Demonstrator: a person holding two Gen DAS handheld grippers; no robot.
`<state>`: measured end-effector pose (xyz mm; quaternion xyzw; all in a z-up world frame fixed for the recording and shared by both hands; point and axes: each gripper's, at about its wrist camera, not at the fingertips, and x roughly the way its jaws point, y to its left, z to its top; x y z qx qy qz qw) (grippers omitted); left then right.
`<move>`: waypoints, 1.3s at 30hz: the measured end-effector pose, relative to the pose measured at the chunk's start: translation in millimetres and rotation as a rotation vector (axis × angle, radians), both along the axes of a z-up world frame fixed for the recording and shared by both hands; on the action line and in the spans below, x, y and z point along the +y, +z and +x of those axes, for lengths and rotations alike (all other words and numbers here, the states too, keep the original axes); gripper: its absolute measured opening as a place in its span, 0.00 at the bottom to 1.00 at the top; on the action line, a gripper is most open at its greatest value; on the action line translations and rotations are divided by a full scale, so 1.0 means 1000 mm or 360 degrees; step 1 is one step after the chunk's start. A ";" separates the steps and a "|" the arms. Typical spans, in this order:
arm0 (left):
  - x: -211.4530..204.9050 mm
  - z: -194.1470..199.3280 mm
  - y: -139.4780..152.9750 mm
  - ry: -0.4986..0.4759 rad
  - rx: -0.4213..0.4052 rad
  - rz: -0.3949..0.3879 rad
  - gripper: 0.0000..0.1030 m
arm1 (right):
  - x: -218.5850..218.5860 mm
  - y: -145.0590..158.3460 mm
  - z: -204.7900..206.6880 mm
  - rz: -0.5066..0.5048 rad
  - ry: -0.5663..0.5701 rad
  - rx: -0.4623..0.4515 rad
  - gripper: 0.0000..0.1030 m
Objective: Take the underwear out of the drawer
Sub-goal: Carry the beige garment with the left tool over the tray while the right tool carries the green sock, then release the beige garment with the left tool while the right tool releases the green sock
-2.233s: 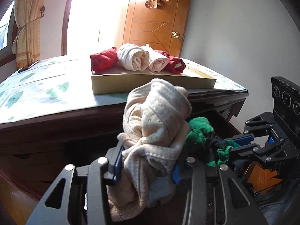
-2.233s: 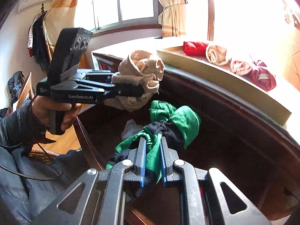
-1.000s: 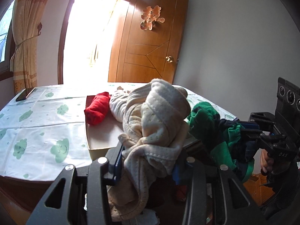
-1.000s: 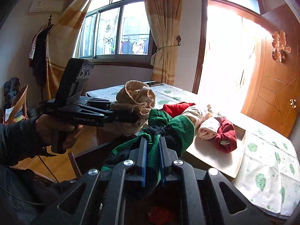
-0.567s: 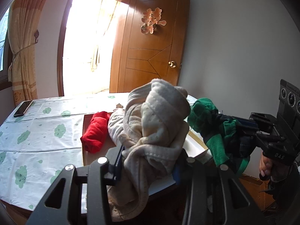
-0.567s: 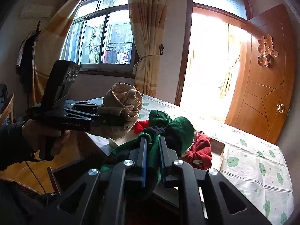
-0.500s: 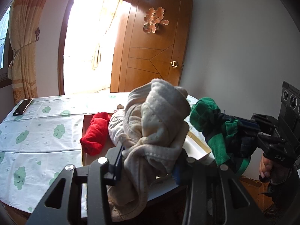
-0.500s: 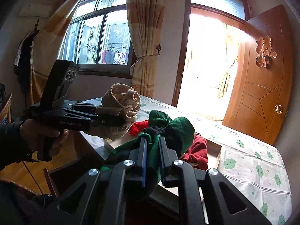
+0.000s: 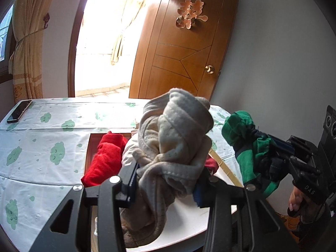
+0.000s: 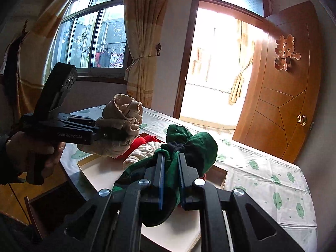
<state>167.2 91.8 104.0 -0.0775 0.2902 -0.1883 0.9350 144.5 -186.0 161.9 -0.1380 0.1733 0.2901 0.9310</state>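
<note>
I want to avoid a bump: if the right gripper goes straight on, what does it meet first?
Probably the white roll and red roll in the tray; depth is unclear. The right gripper holds the green bundle.

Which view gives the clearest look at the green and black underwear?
The left wrist view: the green and black underwear shows whole from the side, clamped in the right gripper. In the right wrist view the same bundle sits partly behind that gripper's own fingers.

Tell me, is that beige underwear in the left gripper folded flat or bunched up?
Bunched up. The beige underwear is a crumpled wad pinched in the left gripper, with loose folds hanging below, held above the tray on the table.
</note>
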 end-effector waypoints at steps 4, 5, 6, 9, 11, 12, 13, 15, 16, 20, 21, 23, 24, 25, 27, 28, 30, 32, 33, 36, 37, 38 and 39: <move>-0.001 0.021 0.000 0.0030 0.0050 -0.0048 0.39 | 0.004 -0.005 0.020 -0.0052 -0.0046 0.0000 0.12; -0.001 0.026 -0.001 0.0038 0.0062 -0.0065 0.39 | 0.005 -0.006 0.027 -0.0071 -0.0060 -0.0005 0.12; -0.001 0.030 -0.001 0.0045 0.0072 -0.0078 0.39 | 0.007 -0.009 0.032 -0.0085 -0.0070 -0.0002 0.12; 0.000 0.043 -0.003 0.0078 0.0103 -0.0115 0.39 | 0.007 -0.015 0.044 -0.0096 -0.0091 0.0022 0.12; 0.000 0.052 -0.006 0.0102 0.0130 -0.0146 0.39 | 0.007 -0.018 0.050 -0.0099 -0.0104 0.0037 0.12; 0.000 0.057 -0.007 0.0113 0.0141 -0.0155 0.39 | 0.008 -0.020 0.053 -0.0103 -0.0110 0.0041 0.12; 0.000 0.061 -0.009 0.0124 0.0155 -0.0160 0.39 | 0.009 -0.021 0.056 -0.0106 -0.0114 0.0048 0.12; 0.000 0.071 -0.012 0.0150 0.0184 -0.0171 0.39 | 0.012 -0.021 0.062 -0.0112 -0.0124 0.0054 0.12; 0.000 0.075 -0.013 0.0160 0.0197 -0.0183 0.39 | 0.013 -0.021 0.066 -0.0112 -0.0128 0.0056 0.12; 0.000 0.089 -0.013 0.0186 0.0202 -0.0265 0.39 | 0.023 -0.019 0.073 -0.0114 -0.0150 0.0035 0.12; -0.001 0.092 -0.013 0.0193 0.0204 -0.0279 0.39 | 0.026 -0.019 0.076 -0.0112 -0.0151 0.0034 0.12; -0.002 0.098 -0.015 0.0209 0.0221 -0.0286 0.39 | 0.032 -0.021 0.079 -0.0125 -0.0150 0.0033 0.12; -0.003 0.101 -0.018 0.0217 0.0234 -0.0286 0.39 | 0.035 -0.022 0.079 -0.0135 -0.0150 0.0034 0.12; -0.004 0.104 -0.021 0.0226 0.0248 -0.0283 0.39 | 0.038 -0.023 0.082 -0.0144 -0.0151 0.0039 0.12; -0.004 0.110 -0.028 0.0238 0.0276 -0.0278 0.39 | 0.042 -0.027 0.086 -0.0166 -0.0157 0.0053 0.12; -0.005 0.111 -0.030 0.0246 0.0282 -0.0271 0.39 | 0.043 -0.029 0.088 -0.0174 -0.0163 0.0061 0.12; -0.007 0.114 -0.034 0.0241 0.0289 -0.0260 0.39 | 0.044 -0.034 0.093 -0.0185 -0.0178 0.0086 0.12; -0.010 0.116 -0.036 0.0248 0.0296 -0.0239 0.39 | 0.045 -0.038 0.100 -0.0193 -0.0198 0.0115 0.12; -0.013 0.118 -0.038 0.0242 0.0308 -0.0229 0.39 | 0.046 -0.042 0.105 -0.0205 -0.0209 0.0149 0.12; -0.021 0.122 -0.044 0.0223 0.0351 -0.0161 0.39 | 0.046 -0.053 0.114 -0.0233 -0.0237 0.0230 0.12; -0.023 0.123 -0.045 0.0214 0.0352 -0.0140 0.40 | 0.046 -0.053 0.116 -0.0233 -0.0244 0.0245 0.12; -0.026 0.124 -0.046 0.0213 0.0356 -0.0113 0.42 | 0.046 -0.053 0.117 -0.0232 -0.0244 0.0261 0.12; -0.029 0.124 -0.046 0.0216 0.0358 -0.0092 0.43 | 0.047 -0.055 0.118 -0.0242 -0.0248 0.0281 0.12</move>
